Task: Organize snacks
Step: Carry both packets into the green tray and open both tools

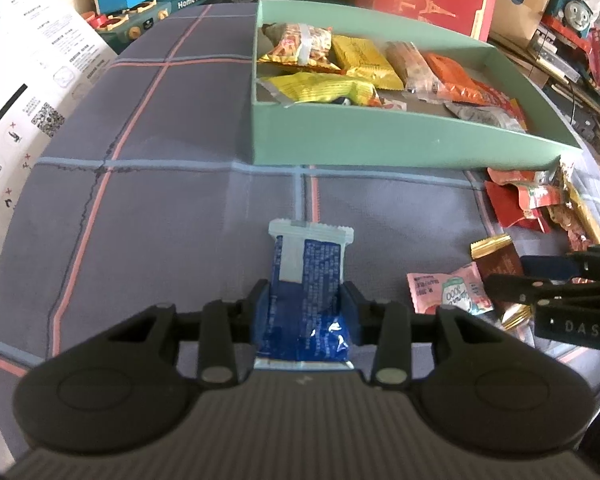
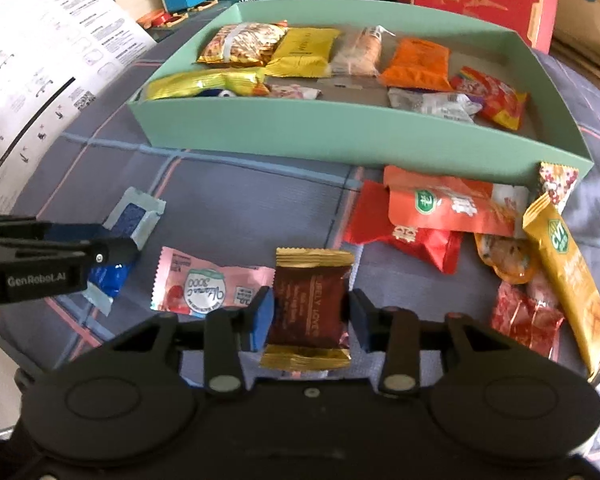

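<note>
My left gripper (image 1: 305, 300) is shut on a blue and white snack packet (image 1: 306, 276), low over the checked cloth; the packet also shows in the right wrist view (image 2: 134, 216). My right gripper (image 2: 310, 312) is closed around a brown and gold candy packet (image 2: 310, 308), its pads at the packet's sides; the packet also shows in the left wrist view (image 1: 498, 258). A green tray (image 1: 380, 140) holding several snack packets stands beyond both grippers, also seen in the right wrist view (image 2: 340, 132).
A pink packet (image 2: 204, 286) lies between the two grippers. Several red, orange and yellow packets (image 2: 452, 212) are piled on the cloth right of the right gripper, in front of the tray. A white printed sheet (image 1: 28, 80) rises at the left. Toys and boxes stand behind.
</note>
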A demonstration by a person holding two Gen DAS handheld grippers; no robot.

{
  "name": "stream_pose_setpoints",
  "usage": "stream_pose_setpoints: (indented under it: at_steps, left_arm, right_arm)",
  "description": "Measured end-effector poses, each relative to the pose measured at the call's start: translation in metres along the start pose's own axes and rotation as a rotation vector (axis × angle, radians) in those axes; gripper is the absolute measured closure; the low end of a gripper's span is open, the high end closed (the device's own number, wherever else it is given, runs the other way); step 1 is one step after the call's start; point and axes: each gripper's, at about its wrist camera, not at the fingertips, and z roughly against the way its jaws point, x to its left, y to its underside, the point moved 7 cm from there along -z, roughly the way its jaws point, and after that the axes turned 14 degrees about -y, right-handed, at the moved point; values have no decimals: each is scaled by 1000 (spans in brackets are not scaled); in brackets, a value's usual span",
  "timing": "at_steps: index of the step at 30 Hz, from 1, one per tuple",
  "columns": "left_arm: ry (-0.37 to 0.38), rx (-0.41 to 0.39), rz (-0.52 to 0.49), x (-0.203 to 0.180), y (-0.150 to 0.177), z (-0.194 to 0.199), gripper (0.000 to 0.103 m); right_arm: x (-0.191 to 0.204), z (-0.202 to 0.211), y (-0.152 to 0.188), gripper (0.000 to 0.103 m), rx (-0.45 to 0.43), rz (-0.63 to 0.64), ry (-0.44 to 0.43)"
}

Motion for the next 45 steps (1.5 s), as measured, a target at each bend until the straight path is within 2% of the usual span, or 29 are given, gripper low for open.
stream_pose_setpoints:
  at_steps: [5,9,12,17,22,30,36,40,45]
  left_arm:
    - [-41,-8,-46,-10,-1,-1,61]
    - [-61,-17,-71,-16,-1,0,63]
    - [-53,-6,-52,-15,0,3,66]
    - [-40,-10,-35,-8,-3,16,66]
    - [0,-44,-3,-5,-21,36,66]
    - [2,-147,28,-2,-91,53,66]
    - [5,-157,72,-1,-151,35,66]
    - [-12,-152,60,-8,-170,16,66]
    - [-33,-125,55,-11,-180,-9,66]
  right_arm:
    - [-8,9,7,61,-16,-18,-20]
    - [-2,13,12,58,-21,27,-10]
    - [4,11,13,66,-15,98,23]
    - [-7,21,11,66,-35,6,-29]
    - [-12,44,3,66,-90,-41,-81]
    - [-16,77,-52,66,-198,-84,-155]
    - [-30,80,-107,66,-267,-126,-165]
    - [-40,65,-136,66,-267,-158,-177]
    - [-47,45,-152,66,-251,-163,-172]
